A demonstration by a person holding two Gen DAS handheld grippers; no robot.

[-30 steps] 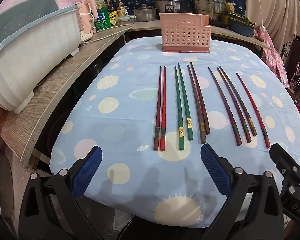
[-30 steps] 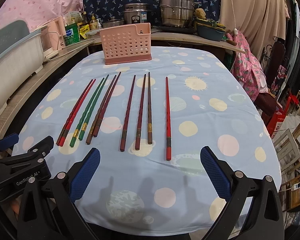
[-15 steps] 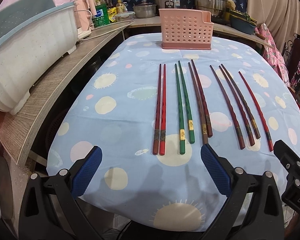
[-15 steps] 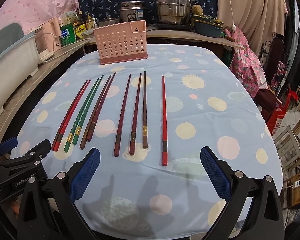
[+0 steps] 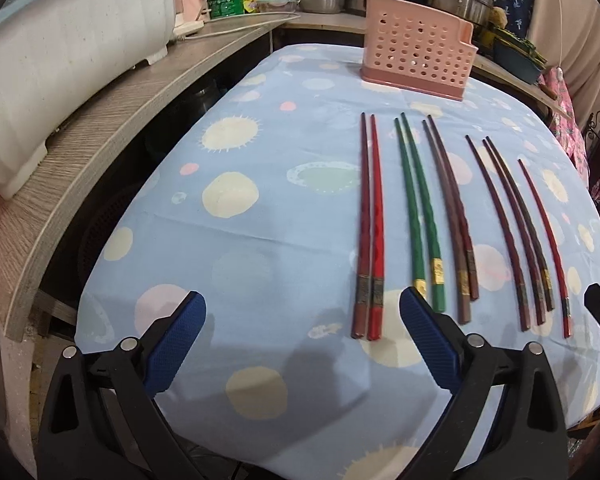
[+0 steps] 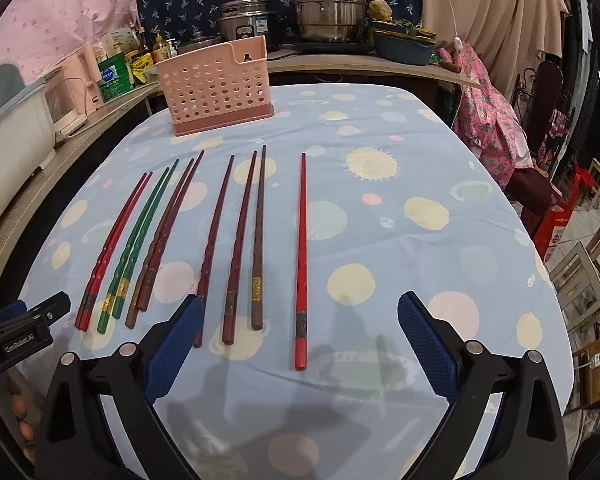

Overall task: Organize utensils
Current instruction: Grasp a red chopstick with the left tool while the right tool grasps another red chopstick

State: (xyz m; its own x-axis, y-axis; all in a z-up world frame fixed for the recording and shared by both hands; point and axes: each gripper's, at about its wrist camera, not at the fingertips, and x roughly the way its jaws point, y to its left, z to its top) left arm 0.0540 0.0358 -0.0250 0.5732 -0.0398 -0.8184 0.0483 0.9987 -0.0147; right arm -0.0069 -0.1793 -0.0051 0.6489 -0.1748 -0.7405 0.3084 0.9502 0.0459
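Chopsticks lie in a row on the desk point(image 6: 440, 152), which wears a blue cloth with pale spots, their thick ends toward the near edge. From the left: a red pair point(image 5: 369, 232), a green pair point(image 5: 418, 216), a brown pair point(image 5: 452, 216), then three dark red-brown sticks point(image 6: 236, 248) a little apart from one another, and on the far right a single red chopstick point(image 6: 301, 256) set apart from the rest. A pink perforated holder point(image 6: 218, 86) stands upright at the far side of the desk, well apart from the tips.

The left hand-held gripper point(image 5: 302, 344) hovers over the near edge with its blue-padded fingers wide apart and nothing between them; the red pair's thick ends lie just ahead. The right hand-held gripper point(image 6: 300, 344) is likewise spread and empty, and the single red chopstick's end lies between its fingers in the right wrist view.

A white bin point(image 5: 60, 52) sits on the side counter at left; steel pots point(image 6: 328, 4) stand behind the holder.
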